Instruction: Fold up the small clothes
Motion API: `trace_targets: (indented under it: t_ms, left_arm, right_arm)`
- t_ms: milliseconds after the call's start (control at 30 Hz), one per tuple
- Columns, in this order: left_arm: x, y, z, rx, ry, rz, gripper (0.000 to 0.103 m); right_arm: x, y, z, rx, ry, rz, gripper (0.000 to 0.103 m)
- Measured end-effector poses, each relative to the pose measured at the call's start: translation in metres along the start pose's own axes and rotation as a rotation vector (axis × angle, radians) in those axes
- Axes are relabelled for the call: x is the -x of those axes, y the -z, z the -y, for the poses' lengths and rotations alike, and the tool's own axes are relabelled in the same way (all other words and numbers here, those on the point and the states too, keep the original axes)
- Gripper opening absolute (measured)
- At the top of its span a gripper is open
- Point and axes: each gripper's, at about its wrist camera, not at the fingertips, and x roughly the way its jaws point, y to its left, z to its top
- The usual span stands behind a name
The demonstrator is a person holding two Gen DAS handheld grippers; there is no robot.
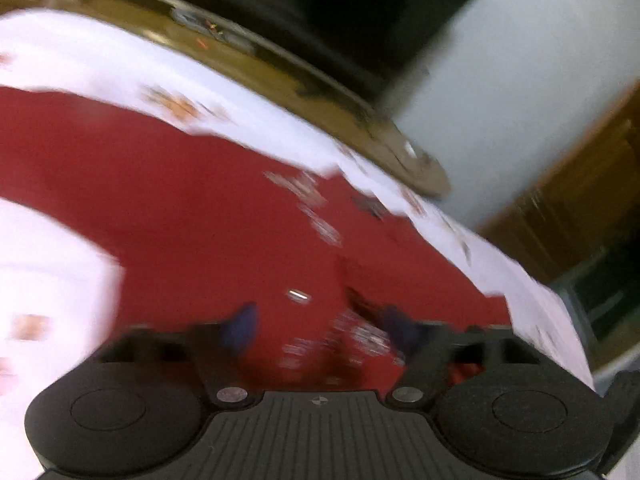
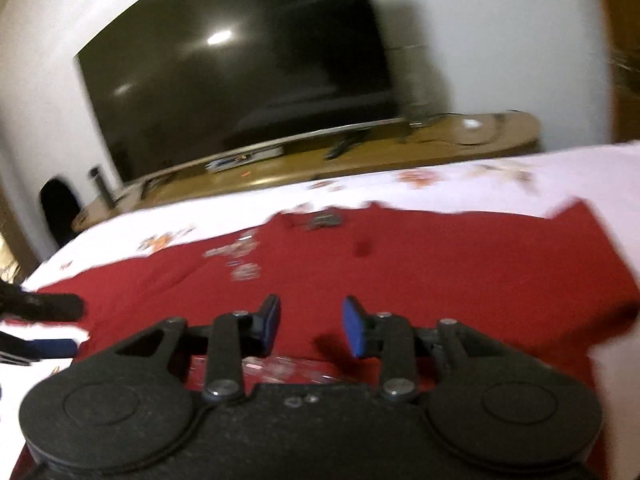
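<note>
Both claws hang over the red shirt, spread on the white patterned sheet. Right claw is part open, nothing between its pads, collar at 12 o'clock. Left claw gapes wider, empty, at 9 o'clock by the shirt's edge.

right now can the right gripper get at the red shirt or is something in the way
Probably yes. The right gripper hangs just over the red shirt, which lies spread on the white sheet, its blue pads apart with nothing between them. The left gripper sits off at the shirt's far edge, clear of its path.
</note>
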Motion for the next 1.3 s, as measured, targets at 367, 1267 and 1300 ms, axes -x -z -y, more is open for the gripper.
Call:
trace_targets:
  t_ms: [367, 1267, 1300]
  left_arm:
    - [-0.093, -0.005, 0.045, -0.032, 0.014, -0.081, 0.059]
    - [-0.06, -0.041, -0.018, -0.194, -0.104, -0.015, 0.003]
    - [-0.062, -0.038, -0.016, -0.216, -0.123, -0.022, 0.003]
  right_arm:
    - [0.073, 0.015, 0.099, -0.157, 0.199, 0.052, 0.035]
    - [-0.001, 0.016, 0.167, -0.313, 0.201, -0.088, 0.014]
    - [0.001, 0.016, 0.166, -0.311, 0.201, -0.09, 0.014]
